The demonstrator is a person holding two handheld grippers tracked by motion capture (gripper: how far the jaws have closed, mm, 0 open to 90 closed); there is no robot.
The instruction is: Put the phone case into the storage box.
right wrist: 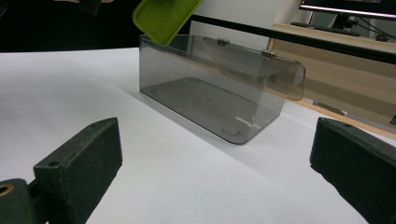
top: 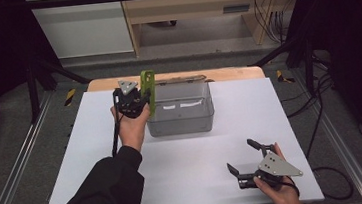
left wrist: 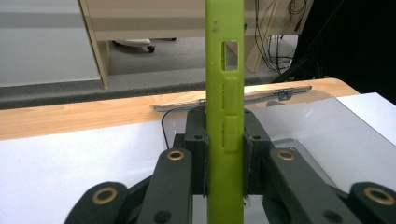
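The phone case (top: pixel 148 91) is lime green, plain, without pattern. The box (top: pixel 181 117) near the far edge of the counter (top: pixel 97 140) is smoky grey and see-through. The counter is white, with a light wood strip along its far edge. Both grippers, left gripper (top: pixel 141 97) and right gripper (top: pixel 242 157), are black with grey three-cornered plates; the person's sleeve (top: pixel 105 194) is black.

In my left claw's (left wrist: pixel 224 186) view the green case (left wrist: pixel 224 93) runs off the top and bottom edges, so I cannot see either end of it, and it hides the strip of the clear box (left wrist: pixel 303 126) behind it. My right claw's (right wrist: pixel 210 186) view cuts the same case off at the top edge. From above, my hand (top: pixel 132 124) covers the lower body of the left claw. My right hand (top: pixel 278 193) runs off the bottom edge.
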